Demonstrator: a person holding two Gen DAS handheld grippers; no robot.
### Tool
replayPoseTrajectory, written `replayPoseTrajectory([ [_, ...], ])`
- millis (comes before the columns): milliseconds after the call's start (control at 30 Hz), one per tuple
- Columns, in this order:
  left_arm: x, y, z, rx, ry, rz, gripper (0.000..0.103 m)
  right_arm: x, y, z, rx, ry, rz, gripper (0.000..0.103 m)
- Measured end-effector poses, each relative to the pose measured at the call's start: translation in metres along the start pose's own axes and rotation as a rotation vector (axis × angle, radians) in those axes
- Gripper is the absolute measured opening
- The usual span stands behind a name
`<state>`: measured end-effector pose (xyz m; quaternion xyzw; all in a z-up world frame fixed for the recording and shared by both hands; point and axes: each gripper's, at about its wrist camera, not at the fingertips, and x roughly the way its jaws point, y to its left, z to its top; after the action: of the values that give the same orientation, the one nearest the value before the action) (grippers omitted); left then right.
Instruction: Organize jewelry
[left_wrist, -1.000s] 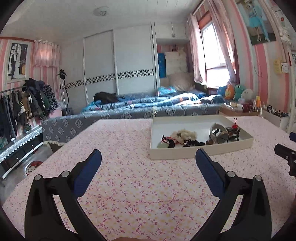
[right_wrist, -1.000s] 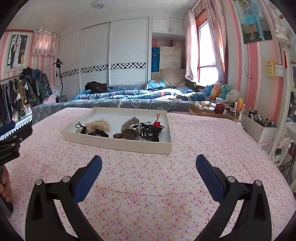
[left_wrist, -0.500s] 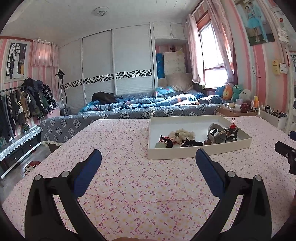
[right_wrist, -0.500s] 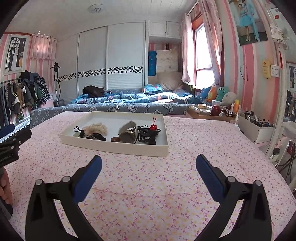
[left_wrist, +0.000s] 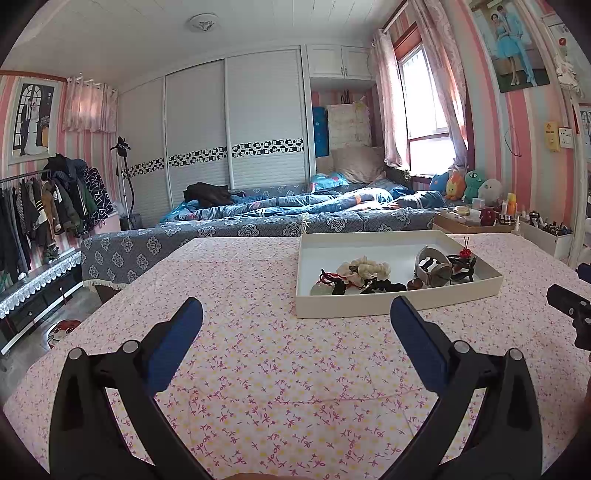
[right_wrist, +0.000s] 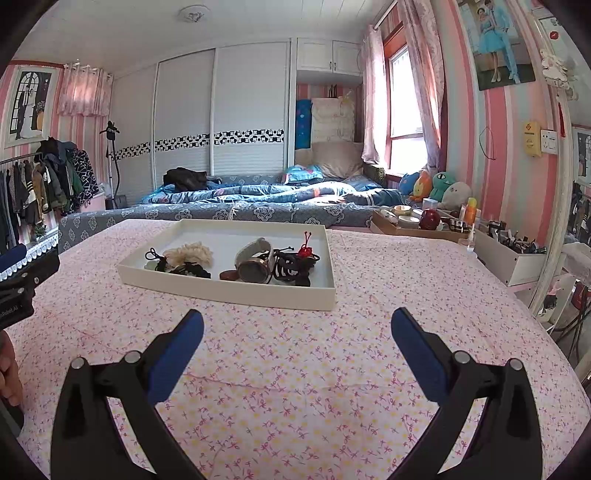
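Right wrist view: white tray (right_wrist: 236, 291) holds a wristwatch (right_wrist: 255, 266), cream scrunchie (right_wrist: 190, 254), black hair ties (right_wrist: 291, 267). Right gripper (right_wrist: 295, 332) and left gripper (left_wrist: 295, 321) both spread wide, empty.

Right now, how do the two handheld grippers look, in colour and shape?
Both look alike. The left gripper and right gripper each have two black angular arms set in a V, with round silver rivets and flat blue pads on the inner finger faces. The left one's body, at the right view's edge, carries small white lettering, too small to read.
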<state>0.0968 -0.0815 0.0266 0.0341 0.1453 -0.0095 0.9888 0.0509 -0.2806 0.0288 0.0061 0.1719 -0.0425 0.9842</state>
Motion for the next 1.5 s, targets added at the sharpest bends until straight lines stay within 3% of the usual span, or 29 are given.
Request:
replayPoseTrajectory([
  [1500,0.0033,-0.008,-0.0021,0.015,0.006,0.037,0.1,-0.0022,-0.0042,0.0004,0.021,-0.011,0.016,0.101],
])
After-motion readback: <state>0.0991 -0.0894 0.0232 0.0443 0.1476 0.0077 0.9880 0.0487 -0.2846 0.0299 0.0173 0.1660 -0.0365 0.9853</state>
